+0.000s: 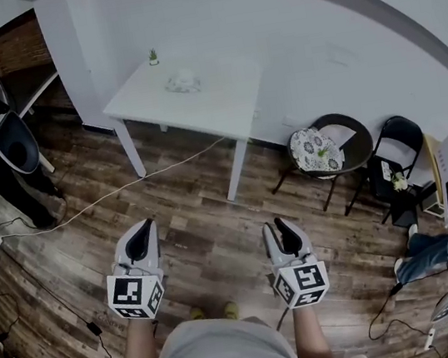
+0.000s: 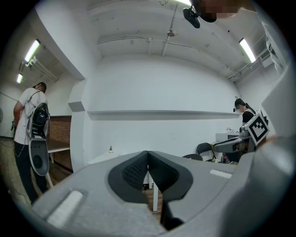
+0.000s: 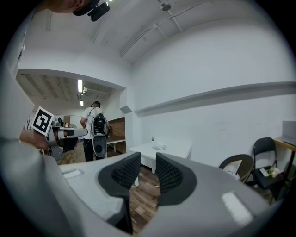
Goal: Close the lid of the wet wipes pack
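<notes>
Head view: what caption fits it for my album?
Left gripper shut, right gripper open, both empty, facing a far white table.

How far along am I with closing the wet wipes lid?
Nothing looks done yet. The wipes pack lies on the white table across the room, too small to tell its lid's state. Nothing is in hand: the left gripper is shut and empty, the right gripper open and empty. Left: walk over, reach the pack, press the lid down.
</notes>
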Available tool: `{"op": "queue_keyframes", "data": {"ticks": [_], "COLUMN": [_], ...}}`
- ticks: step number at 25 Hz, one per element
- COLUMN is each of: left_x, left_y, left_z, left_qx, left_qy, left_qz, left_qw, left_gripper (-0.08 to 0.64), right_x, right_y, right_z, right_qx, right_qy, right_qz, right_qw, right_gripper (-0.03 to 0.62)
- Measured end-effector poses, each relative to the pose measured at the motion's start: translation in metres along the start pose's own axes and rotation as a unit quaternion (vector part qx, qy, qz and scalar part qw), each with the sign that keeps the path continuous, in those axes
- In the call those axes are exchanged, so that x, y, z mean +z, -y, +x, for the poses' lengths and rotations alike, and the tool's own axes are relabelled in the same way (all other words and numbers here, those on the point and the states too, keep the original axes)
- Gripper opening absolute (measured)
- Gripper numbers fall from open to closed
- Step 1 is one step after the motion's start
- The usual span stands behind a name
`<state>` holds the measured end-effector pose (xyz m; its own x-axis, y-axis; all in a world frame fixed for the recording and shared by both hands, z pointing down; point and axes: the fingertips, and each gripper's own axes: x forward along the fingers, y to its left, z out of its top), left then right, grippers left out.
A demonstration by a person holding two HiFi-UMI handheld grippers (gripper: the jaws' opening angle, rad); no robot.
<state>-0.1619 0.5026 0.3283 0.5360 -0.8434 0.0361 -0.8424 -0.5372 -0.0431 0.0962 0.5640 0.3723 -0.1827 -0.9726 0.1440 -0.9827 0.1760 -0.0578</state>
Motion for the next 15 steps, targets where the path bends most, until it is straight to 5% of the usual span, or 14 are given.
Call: {"op": "queue_keyframes", "data": {"ticks": [15], "left_x": [-0.013], "left_y": [0.044], "left_z": [0.038], "left_qx": [0.004], "left_qy": [-0.015], "left_qz": [0.013], "left_qw": [0.9998], "left_gripper": [0.005], "right_x": [-0.014], "right_y": [0.055], "right_z": [0.010], "right_qx": [0.021], "right_qy": [0.000], "right_qz": [0.015], "right_qw": [1.000], "right_gripper": [0.109]}}
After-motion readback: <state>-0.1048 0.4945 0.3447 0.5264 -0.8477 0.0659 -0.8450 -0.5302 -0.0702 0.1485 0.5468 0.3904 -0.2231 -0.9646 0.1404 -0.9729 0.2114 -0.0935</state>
